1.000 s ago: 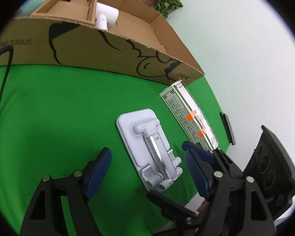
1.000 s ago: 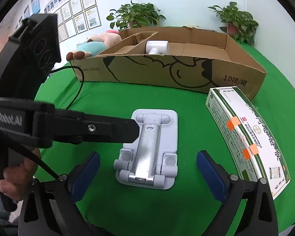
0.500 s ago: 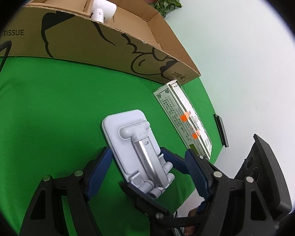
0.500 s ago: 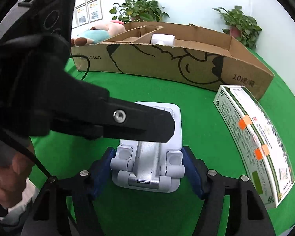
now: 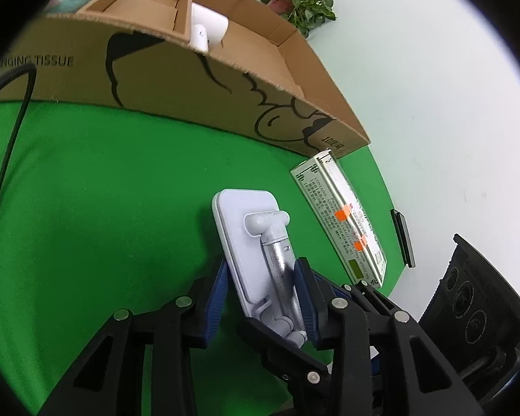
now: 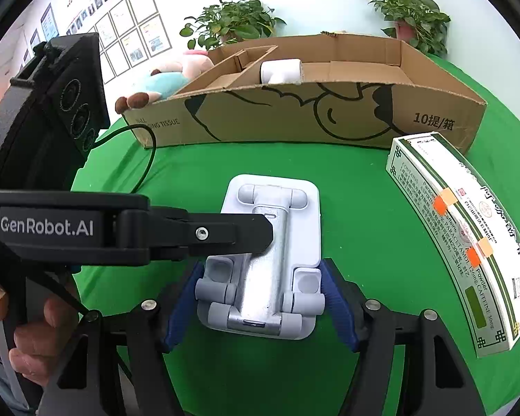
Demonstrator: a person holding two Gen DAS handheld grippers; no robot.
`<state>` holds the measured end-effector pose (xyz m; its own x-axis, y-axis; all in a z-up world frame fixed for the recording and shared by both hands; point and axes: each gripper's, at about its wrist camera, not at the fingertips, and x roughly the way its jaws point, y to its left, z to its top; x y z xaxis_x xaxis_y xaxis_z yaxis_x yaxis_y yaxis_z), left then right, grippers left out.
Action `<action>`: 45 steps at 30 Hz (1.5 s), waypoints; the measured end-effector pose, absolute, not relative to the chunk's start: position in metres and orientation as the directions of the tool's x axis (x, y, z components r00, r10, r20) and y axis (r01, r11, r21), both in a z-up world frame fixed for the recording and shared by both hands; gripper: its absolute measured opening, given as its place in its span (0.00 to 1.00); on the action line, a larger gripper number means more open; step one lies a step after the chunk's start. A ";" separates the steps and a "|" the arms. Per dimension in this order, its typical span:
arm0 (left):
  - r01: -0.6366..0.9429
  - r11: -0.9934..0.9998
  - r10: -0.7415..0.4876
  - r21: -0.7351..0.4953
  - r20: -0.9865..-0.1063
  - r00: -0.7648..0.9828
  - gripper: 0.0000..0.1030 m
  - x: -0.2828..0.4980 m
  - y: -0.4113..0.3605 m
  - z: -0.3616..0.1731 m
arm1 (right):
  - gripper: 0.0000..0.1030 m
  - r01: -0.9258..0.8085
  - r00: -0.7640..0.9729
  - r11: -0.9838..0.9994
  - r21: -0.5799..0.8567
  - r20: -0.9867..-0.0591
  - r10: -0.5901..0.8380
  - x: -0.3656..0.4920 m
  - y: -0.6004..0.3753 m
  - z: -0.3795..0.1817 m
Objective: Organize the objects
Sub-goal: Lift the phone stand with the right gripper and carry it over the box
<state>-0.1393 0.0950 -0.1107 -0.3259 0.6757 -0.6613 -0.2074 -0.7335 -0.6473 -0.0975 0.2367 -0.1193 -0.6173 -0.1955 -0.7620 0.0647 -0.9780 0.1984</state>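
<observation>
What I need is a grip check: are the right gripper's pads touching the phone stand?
Touching. The right wrist view shows the right gripper's pads flush against both sides of the phone stand, no green cloth between.

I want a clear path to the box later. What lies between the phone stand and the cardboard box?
Only bare green cloth lies between the phone stand and the cardboard box, clearest in the right wrist view.
</observation>
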 end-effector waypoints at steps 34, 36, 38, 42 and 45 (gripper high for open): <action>-0.486 -0.763 0.643 -0.425 -0.569 -0.512 0.30 -0.244 0.120 0.055 | 0.62 0.058 -0.850 -0.988 0.146 -0.511 -0.125 -0.192 0.281 0.033; -0.483 -0.766 0.640 -0.425 -0.578 -0.506 0.30 -0.255 0.121 0.051 | 0.62 0.054 -0.841 -0.986 0.155 -0.525 -0.129 -0.203 0.285 0.032; -0.474 -0.770 0.635 -0.427 -0.588 -0.502 0.30 -0.254 0.122 0.050 | 0.62 0.045 -0.829 -0.985 0.165 -0.543 -0.129 -0.214 0.289 0.031; -0.447 -0.781 0.621 -0.436 -0.614 -0.487 0.30 -0.265 0.122 0.038 | 0.62 0.041 -0.801 -0.980 0.194 -0.580 -0.148 -0.234 0.295 0.017; -0.424 -0.791 0.609 -0.441 -0.637 -0.473 0.30 -0.274 0.121 0.027 | 0.62 0.043 -0.779 -0.976 0.215 -0.605 -0.168 -0.248 0.299 0.004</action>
